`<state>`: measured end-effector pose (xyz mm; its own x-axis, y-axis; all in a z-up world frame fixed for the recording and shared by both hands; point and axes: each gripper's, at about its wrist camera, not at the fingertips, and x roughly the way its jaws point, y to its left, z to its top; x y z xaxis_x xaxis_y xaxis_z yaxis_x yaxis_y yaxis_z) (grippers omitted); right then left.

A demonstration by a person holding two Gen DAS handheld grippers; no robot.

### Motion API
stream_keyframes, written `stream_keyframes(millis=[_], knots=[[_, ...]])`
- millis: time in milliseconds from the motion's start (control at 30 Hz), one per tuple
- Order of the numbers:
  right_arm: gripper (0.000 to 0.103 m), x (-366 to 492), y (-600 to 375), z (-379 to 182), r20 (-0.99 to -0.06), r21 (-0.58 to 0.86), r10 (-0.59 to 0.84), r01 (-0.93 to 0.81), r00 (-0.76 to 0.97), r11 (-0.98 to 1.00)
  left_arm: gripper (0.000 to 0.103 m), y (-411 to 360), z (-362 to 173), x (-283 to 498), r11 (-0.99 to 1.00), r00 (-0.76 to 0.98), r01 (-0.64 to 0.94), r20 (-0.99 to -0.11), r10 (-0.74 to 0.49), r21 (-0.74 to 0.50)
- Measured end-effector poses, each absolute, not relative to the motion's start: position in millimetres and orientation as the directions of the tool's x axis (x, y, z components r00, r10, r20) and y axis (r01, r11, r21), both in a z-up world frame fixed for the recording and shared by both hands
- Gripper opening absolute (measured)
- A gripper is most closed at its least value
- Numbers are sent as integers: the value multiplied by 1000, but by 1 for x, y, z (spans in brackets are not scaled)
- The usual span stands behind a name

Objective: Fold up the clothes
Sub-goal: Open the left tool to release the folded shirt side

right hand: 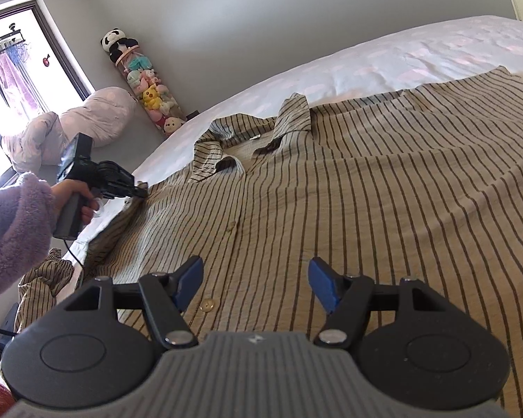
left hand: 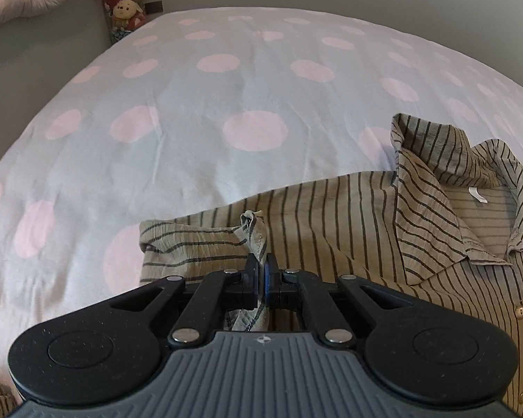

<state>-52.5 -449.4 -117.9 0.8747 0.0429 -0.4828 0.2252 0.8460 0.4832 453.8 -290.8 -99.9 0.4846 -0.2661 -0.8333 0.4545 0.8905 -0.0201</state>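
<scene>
Striped beige cloth of the shirt (left hand: 348, 209) lies spread on the polka-dot bedsheet (left hand: 191, 122) in the left wrist view, its bunched edge clamped in the left gripper (left hand: 261, 271), while the right wrist view shows the right gripper (right hand: 256, 278) hanging wide apart, empty, above the button placket (right hand: 237, 216).

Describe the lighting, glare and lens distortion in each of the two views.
Left wrist view: soft even light, no glare; the fisheye bulges the polka-dot bedsheet into a dome, and the corners darken. Right wrist view: the window is blown out white, the bed edge curves, and the striped shirt stays sharp.
</scene>
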Motion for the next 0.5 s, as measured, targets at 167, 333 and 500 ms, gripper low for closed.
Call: stream_keyframes(millis=[167, 333, 500], knots=[[70, -53, -448, -117, -481, 484, 43, 224, 876, 846, 24, -287, -96, 451, 880, 442, 469, -844, -305, -72], [70, -54, -447, -116, -477, 482, 41, 222, 878, 847, 35, -256, -64, 429, 860, 438, 498, -824, -360, -111], [70, -55, -445, -115, -473, 480, 39, 221, 880, 849, 25, -207, -52, 392, 858, 414, 502, -841, -349, -109]])
